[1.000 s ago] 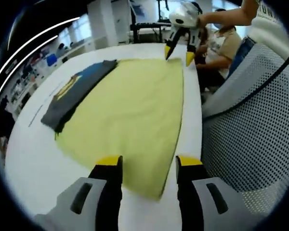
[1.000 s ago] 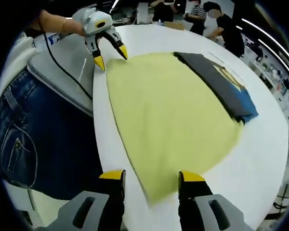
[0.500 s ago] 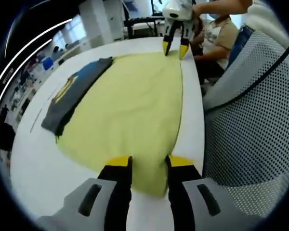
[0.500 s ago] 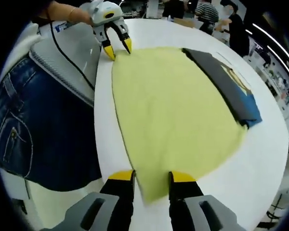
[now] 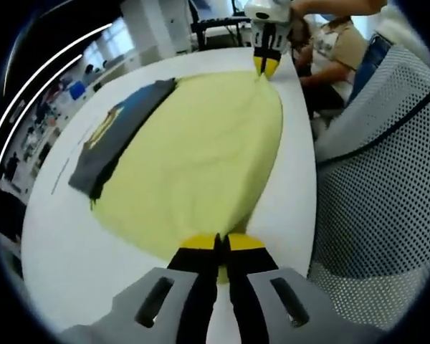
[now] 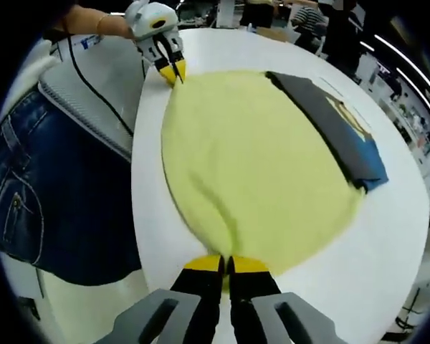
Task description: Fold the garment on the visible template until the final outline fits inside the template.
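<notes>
Left claw: pinched on soft yellow garment corner.
Right claw: clamped on opposite corner.
Beyond: folded grey-blue shirt, smooth white counter.

Left gripper view sits low and close at one near corner of the yellow garment, facing along the white worktop toward the right gripper at the far corner. Right gripper view mirrors it from that opposite corner, with the left gripper far off. Both share the garment, the worktop and the dark folded garment.
</notes>
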Action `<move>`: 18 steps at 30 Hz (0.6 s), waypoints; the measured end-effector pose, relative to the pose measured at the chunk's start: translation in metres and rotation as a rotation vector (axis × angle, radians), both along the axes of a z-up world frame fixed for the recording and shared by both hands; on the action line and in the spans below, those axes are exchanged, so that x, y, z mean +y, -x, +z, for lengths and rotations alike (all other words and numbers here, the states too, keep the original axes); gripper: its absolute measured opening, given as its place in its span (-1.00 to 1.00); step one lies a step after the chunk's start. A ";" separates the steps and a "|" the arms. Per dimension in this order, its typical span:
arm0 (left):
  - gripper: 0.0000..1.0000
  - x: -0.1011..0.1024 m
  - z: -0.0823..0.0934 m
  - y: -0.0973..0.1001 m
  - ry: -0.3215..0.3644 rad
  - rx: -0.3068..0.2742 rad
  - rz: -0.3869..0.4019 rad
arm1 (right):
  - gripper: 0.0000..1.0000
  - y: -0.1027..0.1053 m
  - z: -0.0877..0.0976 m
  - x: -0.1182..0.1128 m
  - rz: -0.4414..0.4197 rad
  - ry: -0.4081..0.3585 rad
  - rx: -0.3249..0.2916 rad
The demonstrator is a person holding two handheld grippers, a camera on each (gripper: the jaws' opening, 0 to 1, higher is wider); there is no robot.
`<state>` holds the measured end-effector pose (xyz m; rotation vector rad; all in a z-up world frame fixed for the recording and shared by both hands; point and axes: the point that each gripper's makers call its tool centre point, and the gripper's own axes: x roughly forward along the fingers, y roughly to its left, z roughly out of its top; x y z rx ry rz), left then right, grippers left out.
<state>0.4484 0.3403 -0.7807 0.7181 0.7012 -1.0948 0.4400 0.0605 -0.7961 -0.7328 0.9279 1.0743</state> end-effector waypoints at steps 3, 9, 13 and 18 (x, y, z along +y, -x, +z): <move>-0.99 0.000 0.005 -0.001 0.004 0.017 0.024 | -1.00 -0.003 0.008 0.000 -0.020 -0.019 -0.002; -0.99 0.003 0.019 -0.005 0.044 0.042 0.086 | -1.00 -0.004 0.028 0.001 -0.028 -0.024 -0.018; -0.99 0.002 0.030 -0.008 0.065 0.029 0.102 | -1.00 -0.008 0.039 -0.001 -0.046 -0.037 -0.025; -0.99 0.004 0.043 -0.012 0.066 0.011 0.109 | -1.00 -0.009 0.050 -0.002 -0.039 -0.041 -0.030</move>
